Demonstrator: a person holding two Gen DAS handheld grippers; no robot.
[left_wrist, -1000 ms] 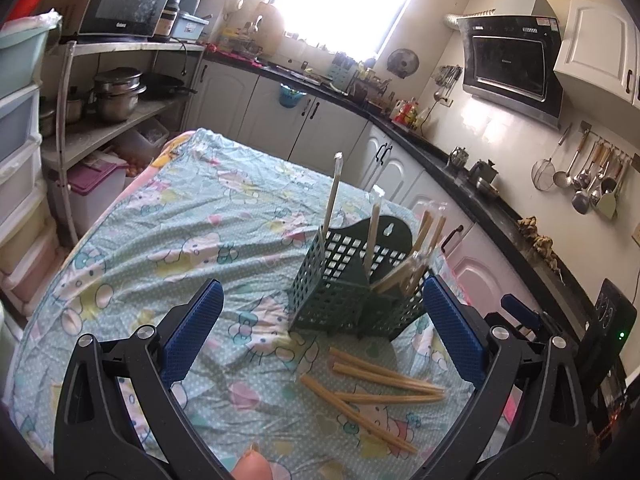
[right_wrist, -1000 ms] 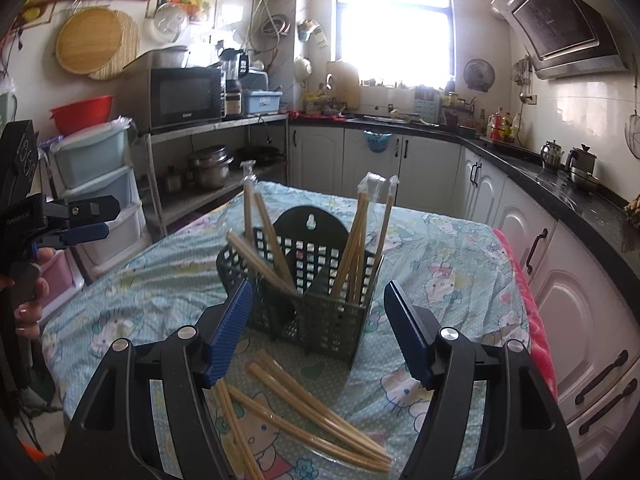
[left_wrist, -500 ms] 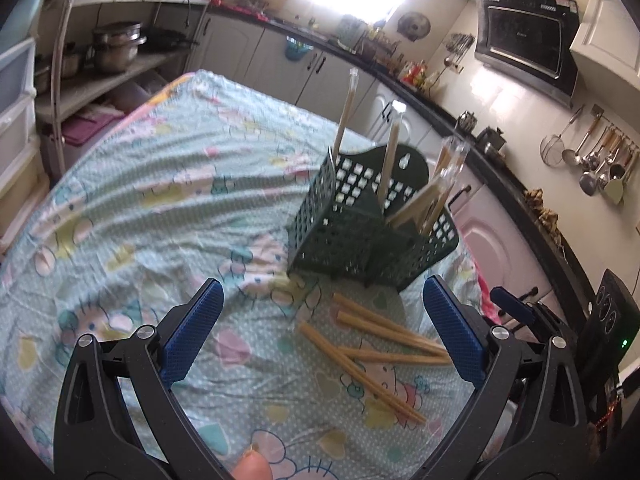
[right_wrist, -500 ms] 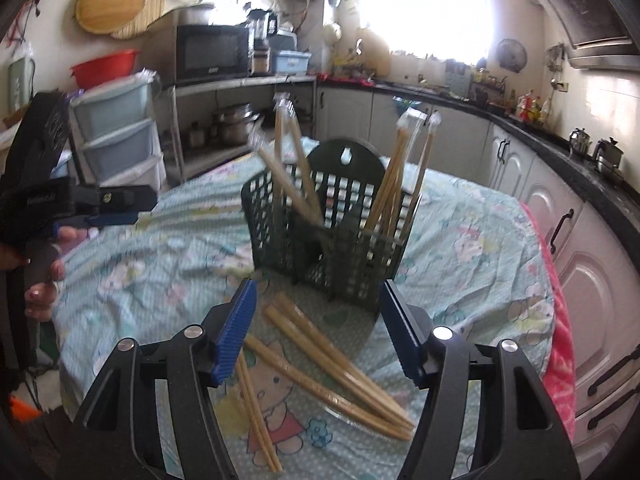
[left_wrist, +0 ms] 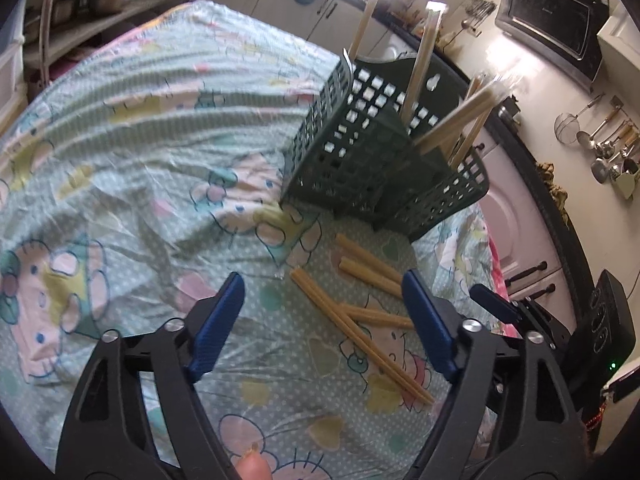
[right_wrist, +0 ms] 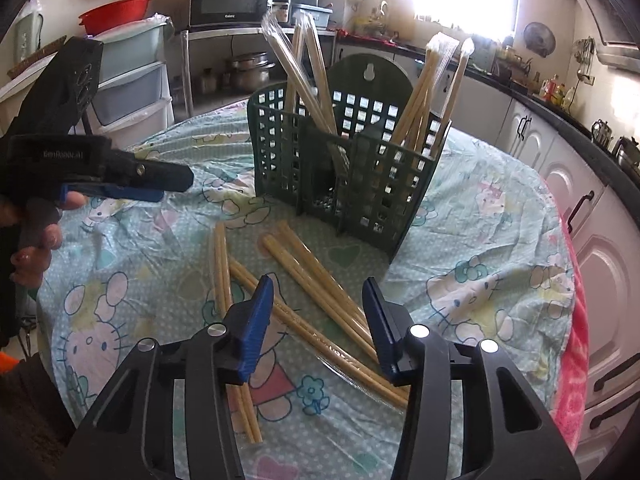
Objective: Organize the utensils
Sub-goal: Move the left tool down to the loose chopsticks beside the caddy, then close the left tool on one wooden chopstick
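Chopsticks [right_wrist: 316,300] lay loose on the cloth-covered counter [right_wrist: 500,248] just in front of the green caddy [right_wrist: 348,168], more pairs stood upright inside it, while left gripper [left_wrist: 324,316] and right gripper [right_wrist: 318,320] hovered over them, both jaws wide apart and holding nothing.

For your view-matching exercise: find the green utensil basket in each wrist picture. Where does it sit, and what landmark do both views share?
Left wrist view: green utensil basket upper centre-right, beyond the open left gripper.
Right wrist view: the basket sits centre, above the open right gripper.
Shared landmark: loose wrapped chopstick pairs lying on the Hello Kitty tablecloth in front of it.
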